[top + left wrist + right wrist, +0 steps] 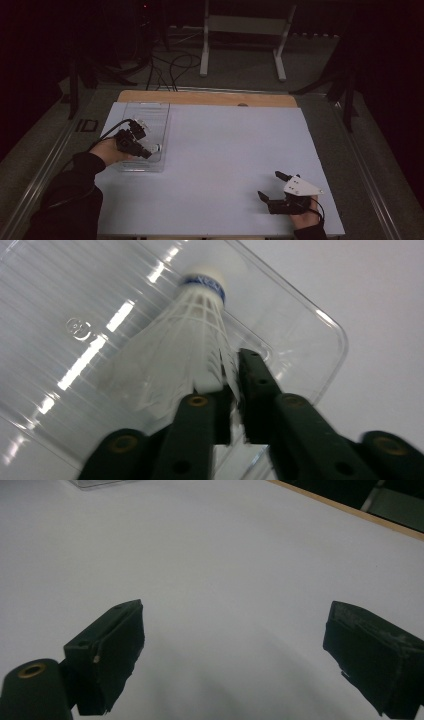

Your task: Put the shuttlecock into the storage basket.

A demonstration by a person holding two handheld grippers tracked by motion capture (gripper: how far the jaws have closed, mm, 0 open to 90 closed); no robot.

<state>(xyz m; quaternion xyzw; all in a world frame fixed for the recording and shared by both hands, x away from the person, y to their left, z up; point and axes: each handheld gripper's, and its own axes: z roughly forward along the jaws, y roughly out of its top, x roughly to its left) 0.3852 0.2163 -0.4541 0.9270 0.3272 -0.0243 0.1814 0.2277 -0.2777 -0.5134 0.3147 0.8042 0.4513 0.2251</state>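
A white feather shuttlecock with a blue band under its cork lies inside a clear plastic tray, cork pointing away from me. My left gripper has its jaws almost together, pinching the rim of the feather skirt. In the high view this gripper reaches over the tray at the table's left, and the shuttlecock's cork shows at its tip. At the front right my right gripper rests open and empty. In its own view its jaws stand wide over the bare white sheet.
A white sheet covers the table, with a wooden edge at the back. On the floor beyond the table are cables and a white metal stand. A corner of the tray shows in the right gripper view.
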